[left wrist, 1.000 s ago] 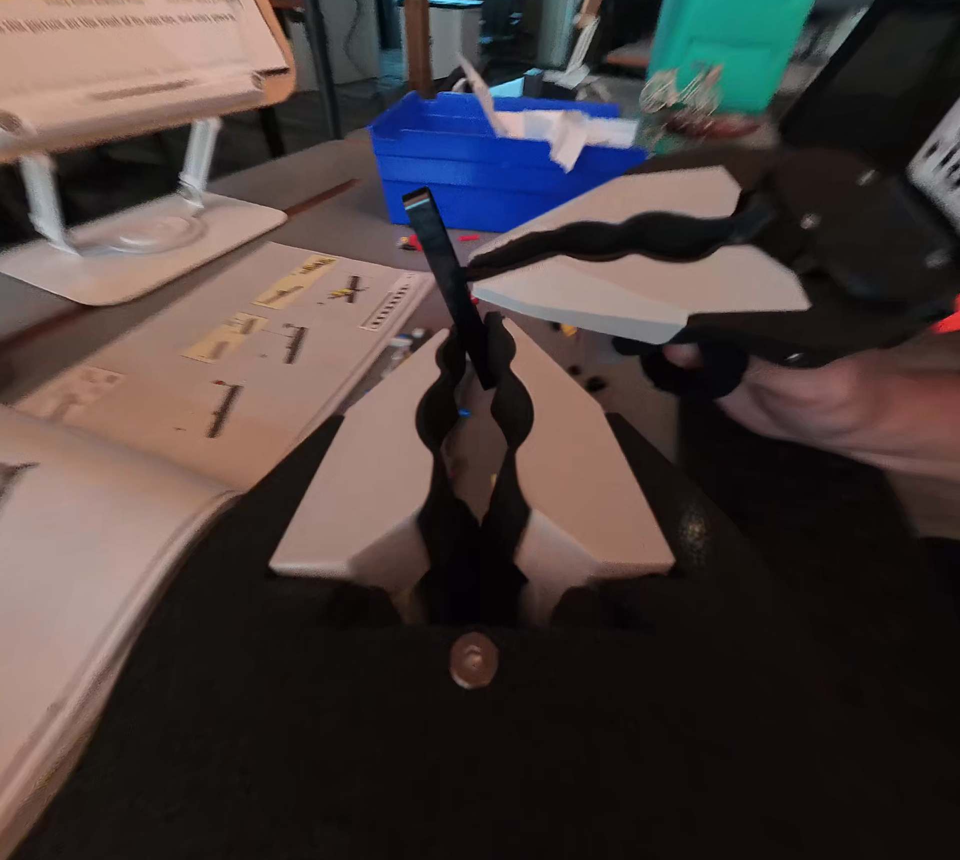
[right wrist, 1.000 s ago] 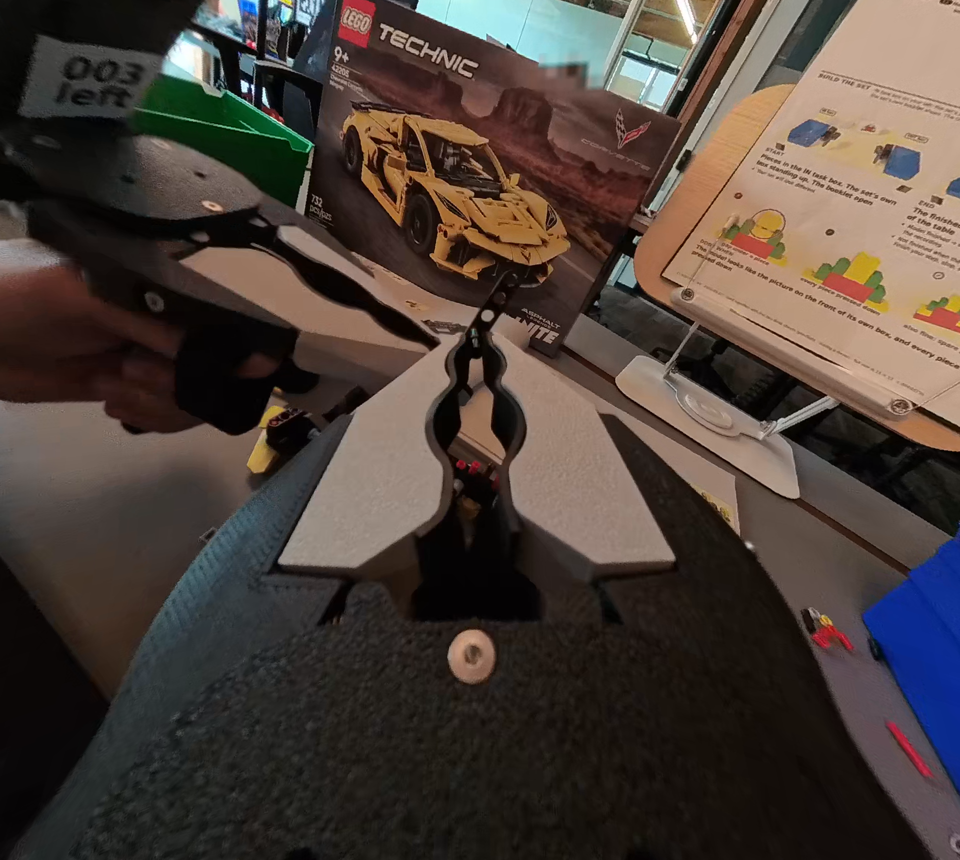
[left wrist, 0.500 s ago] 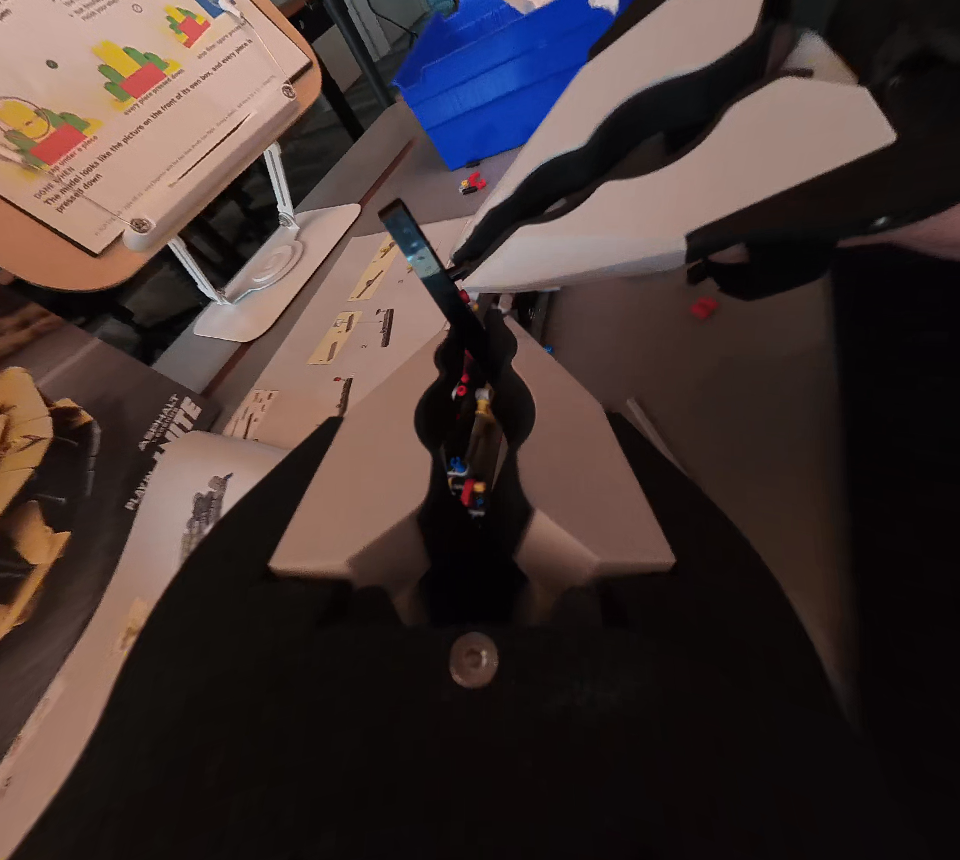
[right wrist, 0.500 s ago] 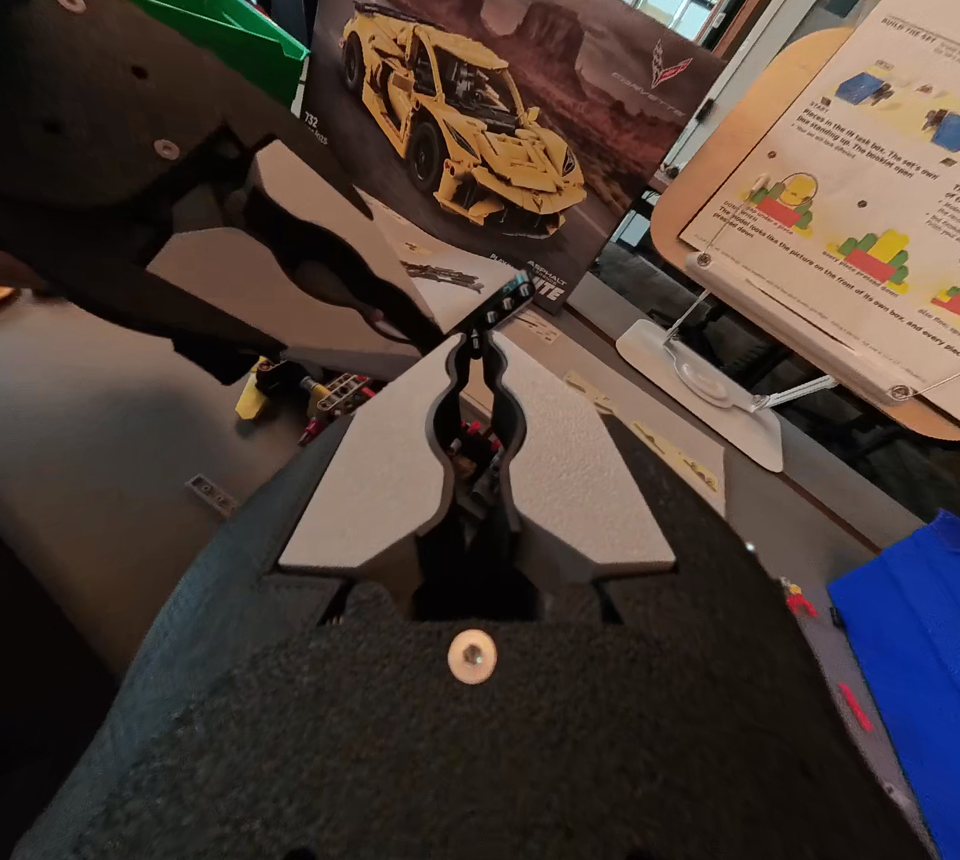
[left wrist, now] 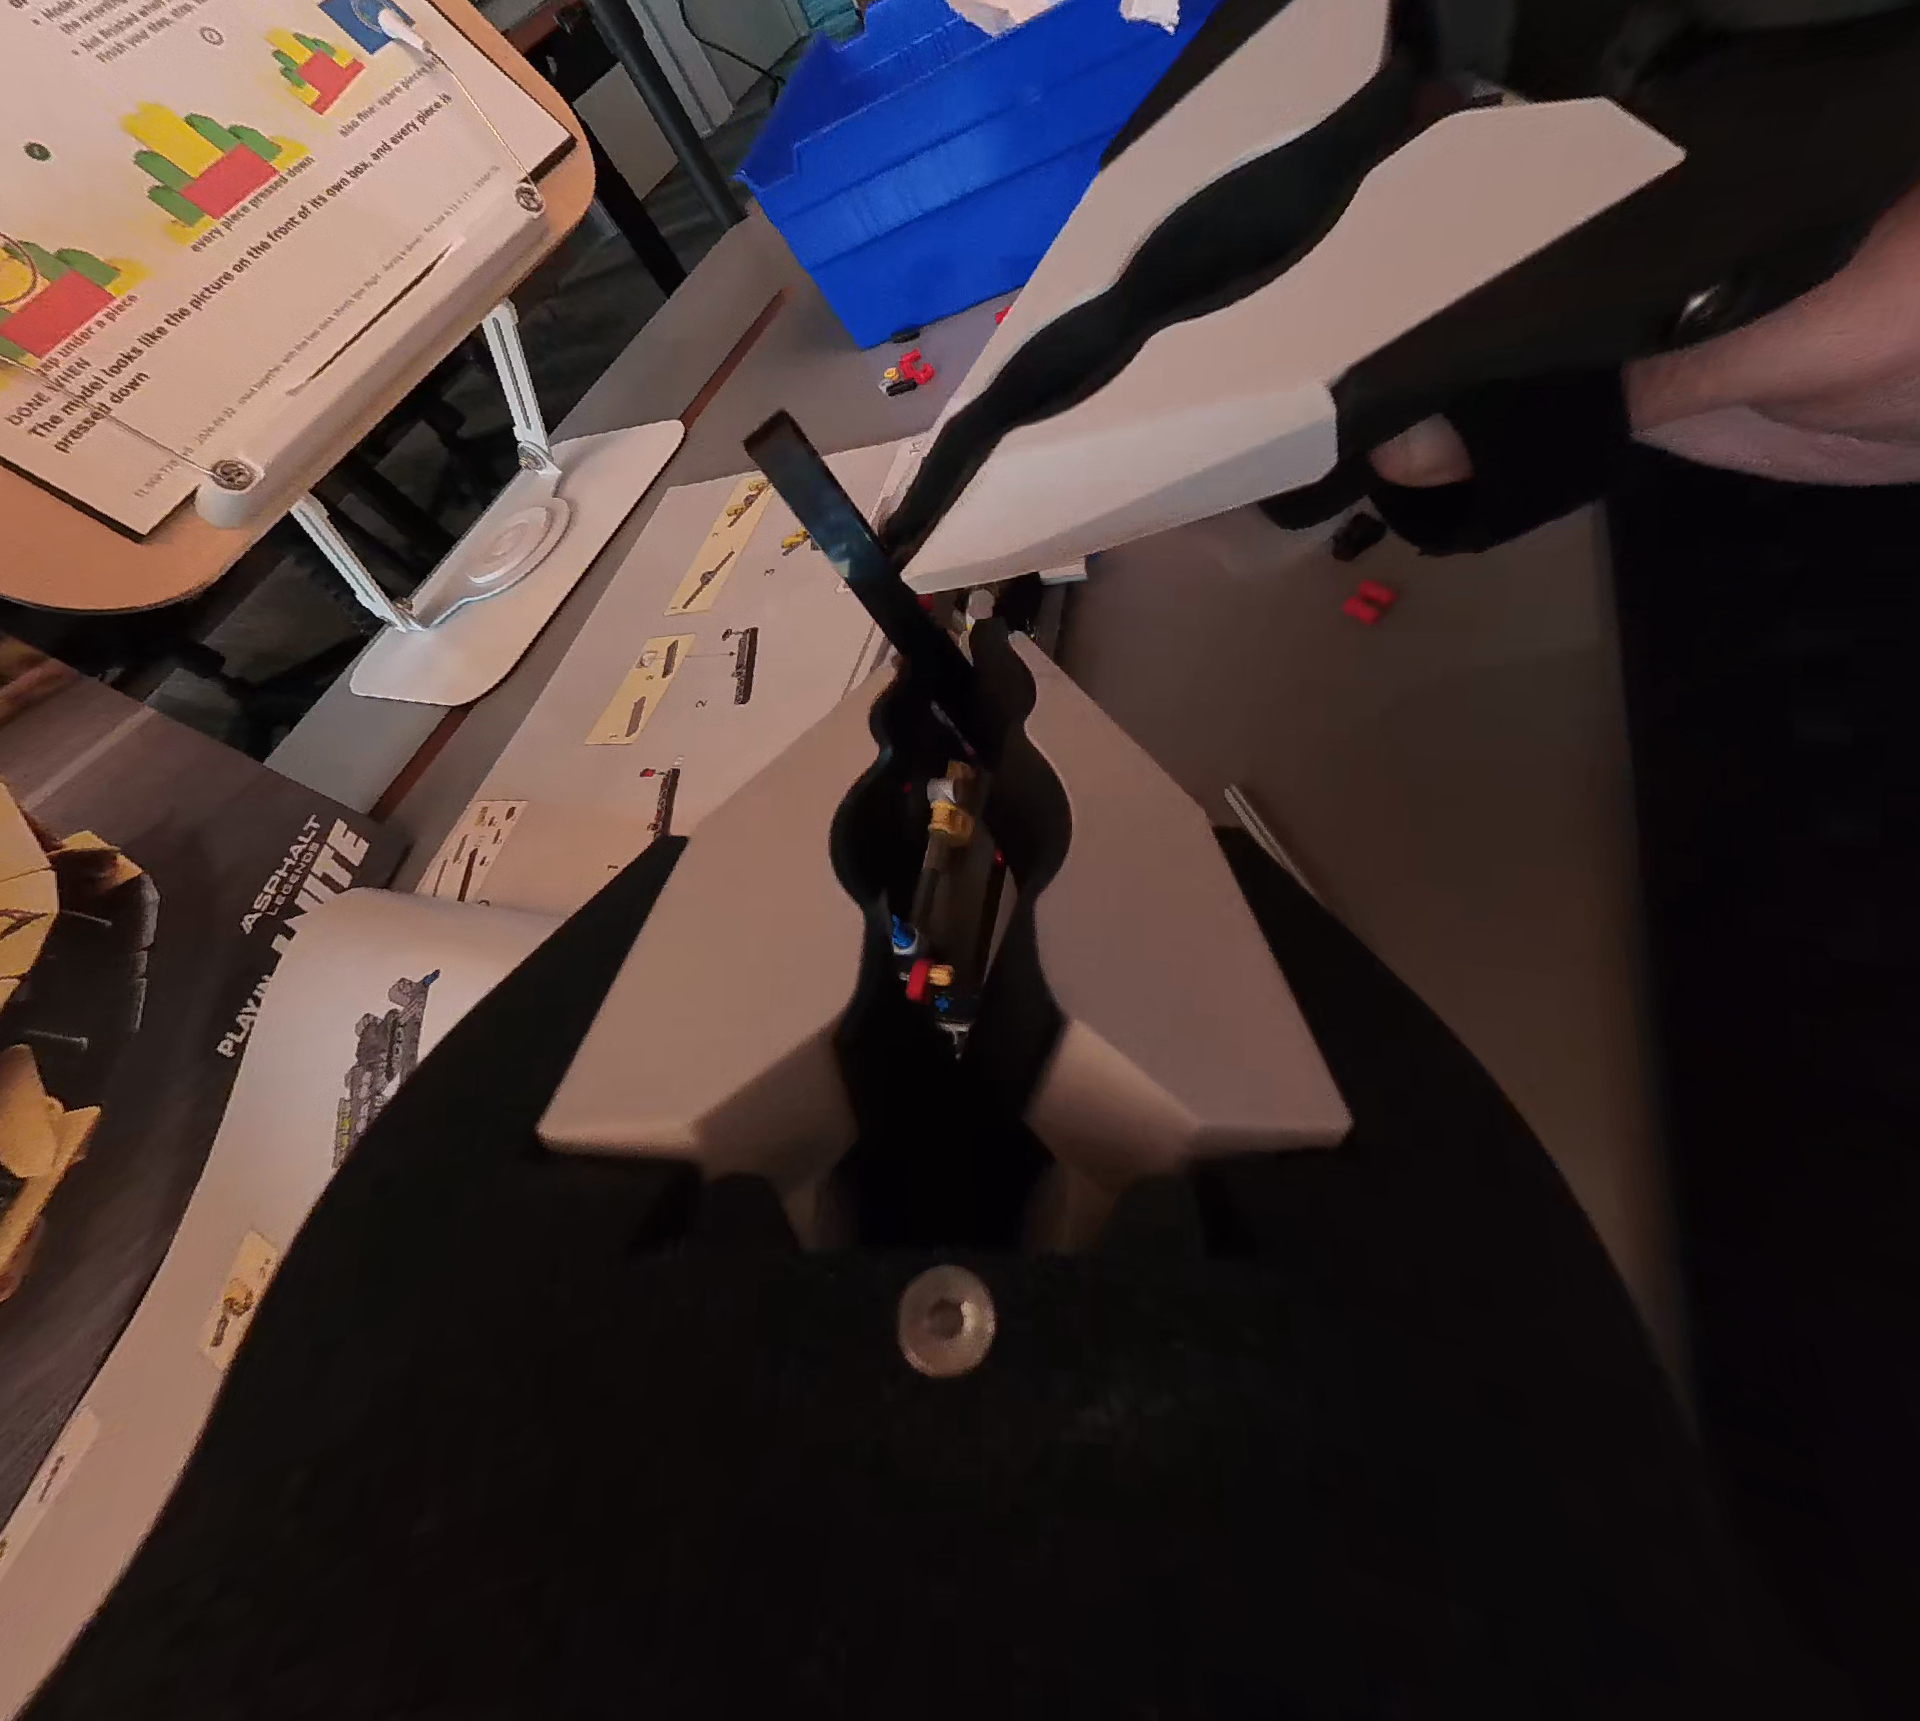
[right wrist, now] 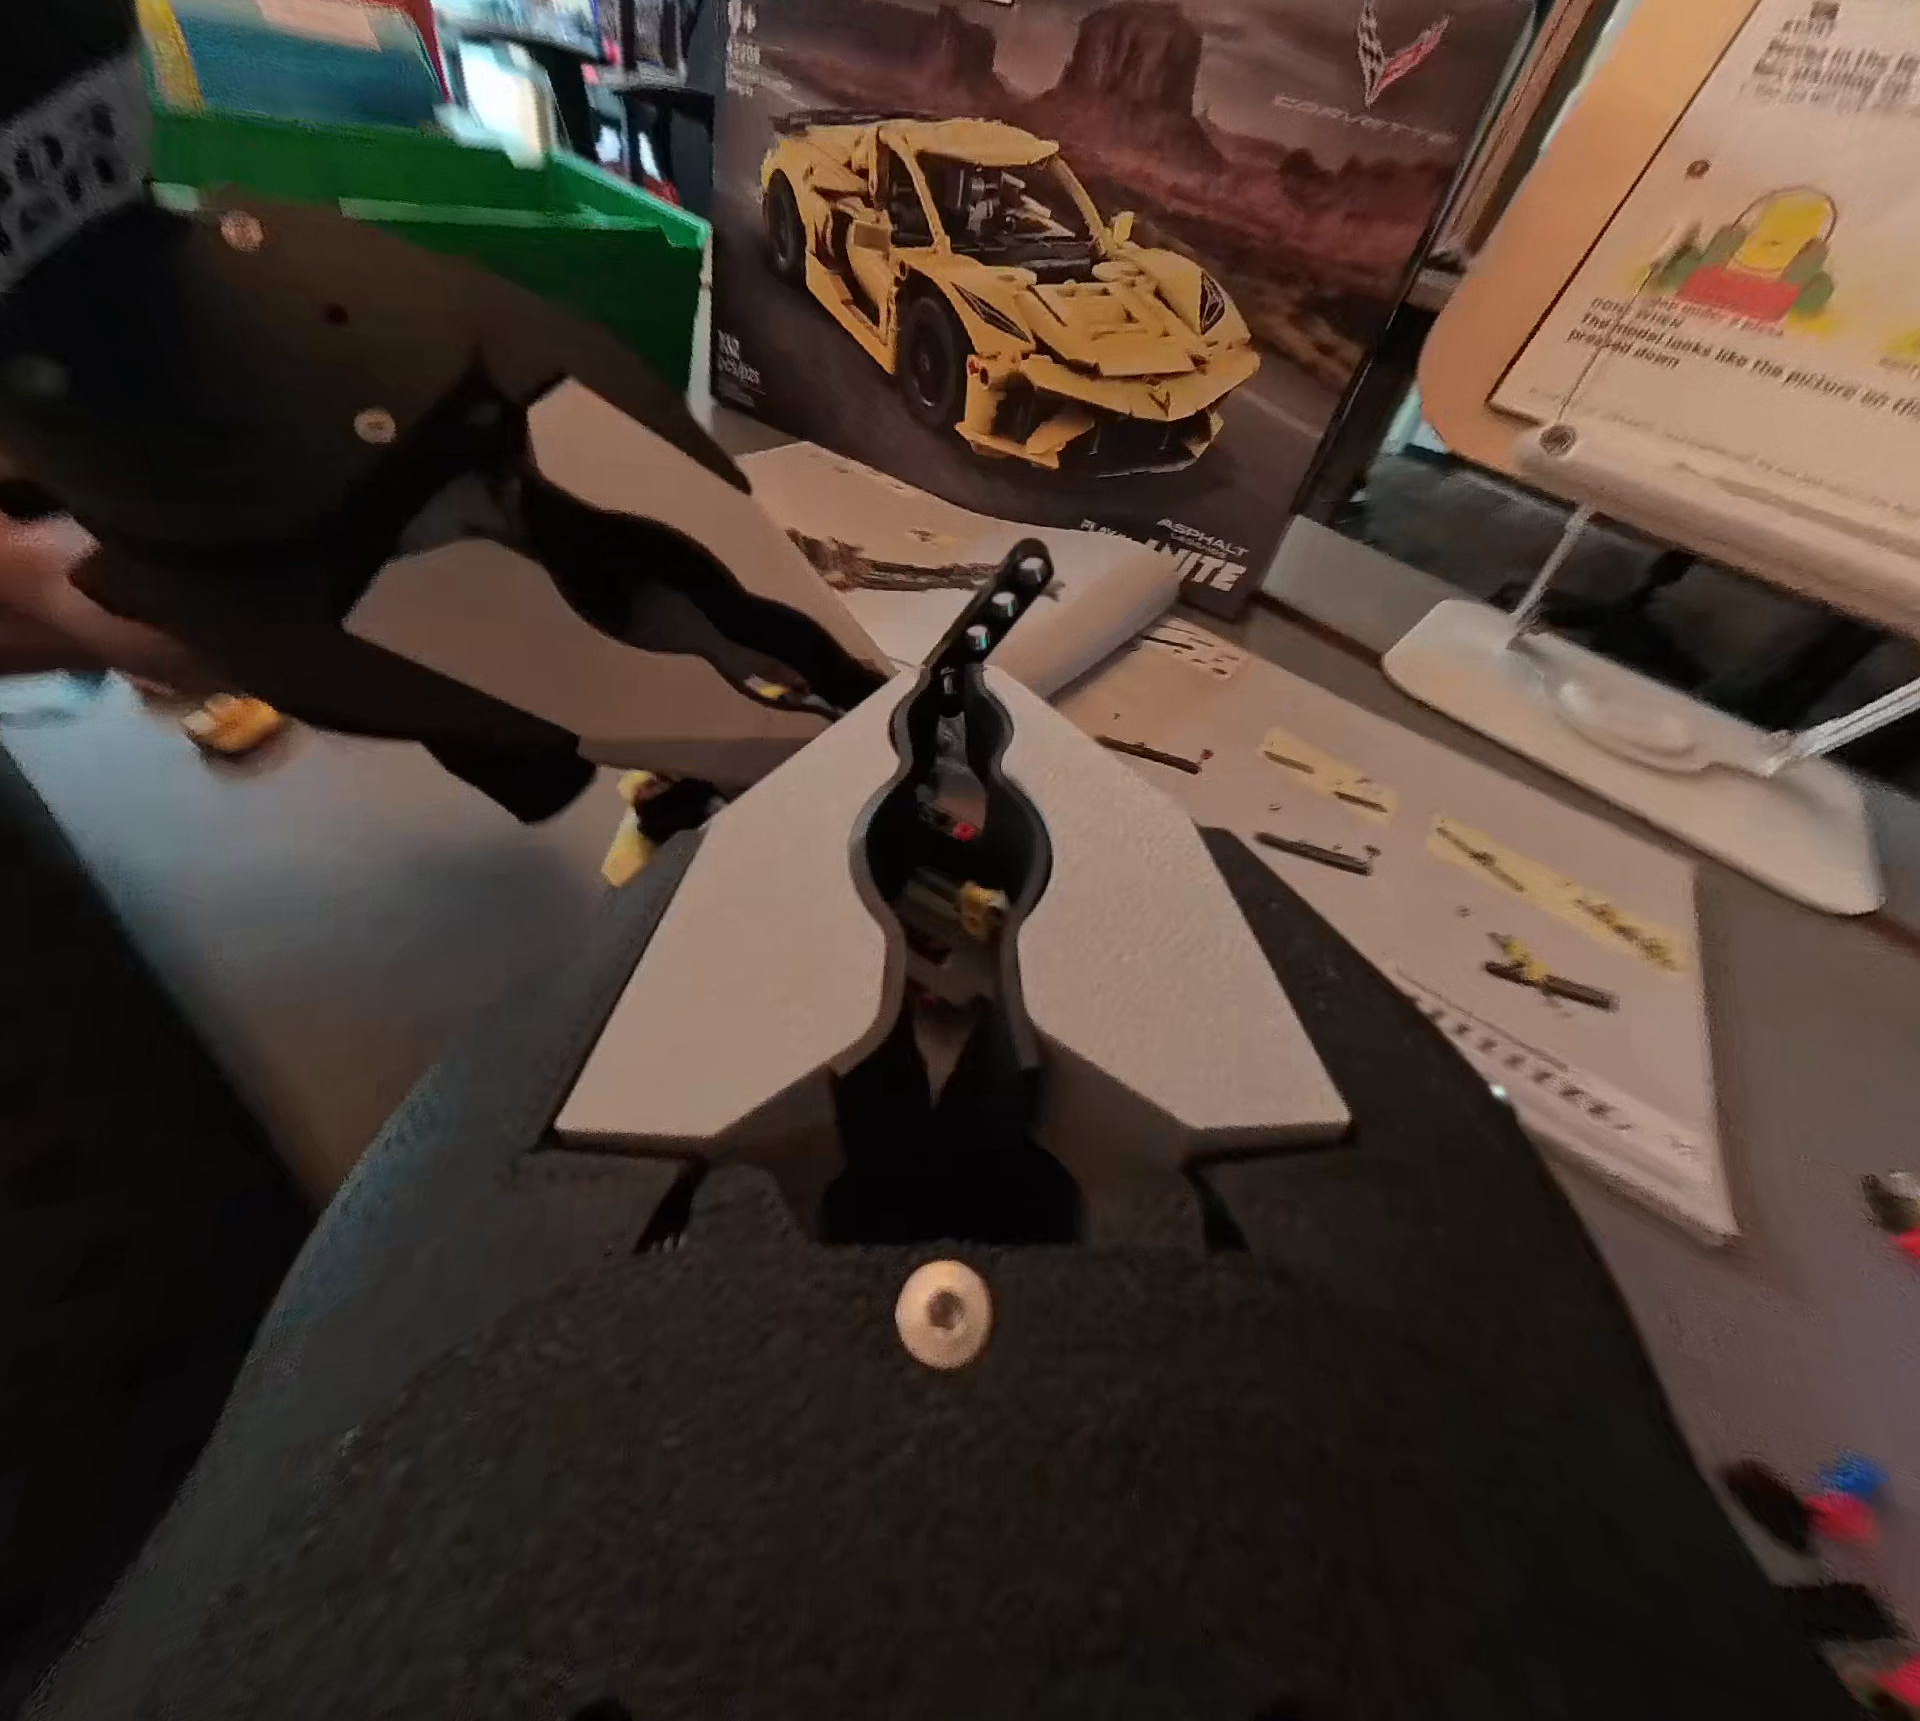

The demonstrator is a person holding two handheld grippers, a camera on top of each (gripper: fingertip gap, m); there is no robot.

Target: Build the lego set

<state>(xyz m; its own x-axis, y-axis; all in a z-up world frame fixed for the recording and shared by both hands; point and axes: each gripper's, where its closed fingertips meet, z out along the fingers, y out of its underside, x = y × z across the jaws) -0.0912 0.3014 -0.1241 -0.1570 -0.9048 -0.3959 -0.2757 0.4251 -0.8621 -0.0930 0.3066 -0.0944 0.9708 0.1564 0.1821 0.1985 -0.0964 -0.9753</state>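
A long black beam with holes [left wrist: 821, 518] sticks up out of my left gripper [left wrist: 951, 684], which is shut on its lower end. My right gripper [left wrist: 909, 533] comes in from the right and its tips meet the same beam higher up. In the right wrist view the beam [right wrist: 1003, 606] rises from between the shut tips of my right gripper [right wrist: 948, 695], and my left gripper [right wrist: 847, 700] reaches in from the left, tip to tip with it. Small yellow, red and blue pieces [left wrist: 940, 892] show through the gap between the left fingers.
The open instruction booklet [left wrist: 707, 632] lies on the grey table [left wrist: 1351, 840]. The set's box [right wrist: 1091, 237] stands behind it. A sign on a white stand [left wrist: 260, 165], a blue bin [left wrist: 935, 196] and a green bin [right wrist: 468, 217] are around. Loose red pieces [left wrist: 1366, 601] lie near. The grippers are tip to tip, or close to it.
Both grippers have swung together with the beam between them, closer to each other. The beam has stayed gripped throughout.
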